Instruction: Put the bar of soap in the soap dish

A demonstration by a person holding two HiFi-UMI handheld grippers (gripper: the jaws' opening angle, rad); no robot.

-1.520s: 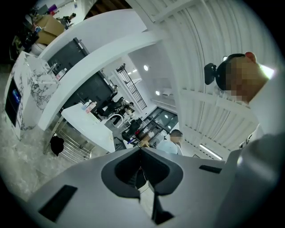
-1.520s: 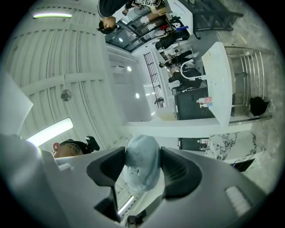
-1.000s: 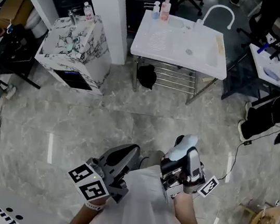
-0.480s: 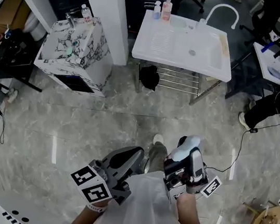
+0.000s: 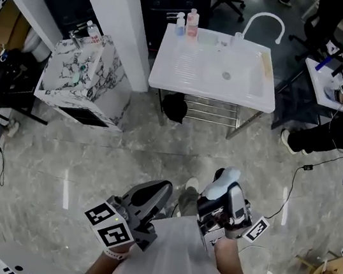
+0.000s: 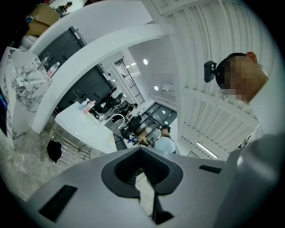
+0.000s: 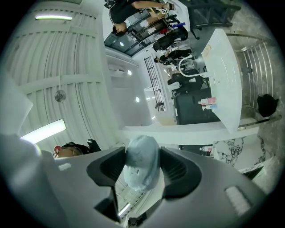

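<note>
Close to the person's body, the left gripper is closed tight on nothing. The right gripper clamps the bar of soap between its pads. Marble floor stretches ahead to the white sink counter. Two bottles stand at the counter's far left corner.

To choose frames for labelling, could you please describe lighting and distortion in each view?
Head view: dim, with light streaks on the glossy grey marble floor; the white sink table is brightest. Left gripper view: strong fisheye bending, black corners. Right gripper view: same fisheye, a glaring ceiling strip light; the pale blue oval soap bar looms large.
</note>
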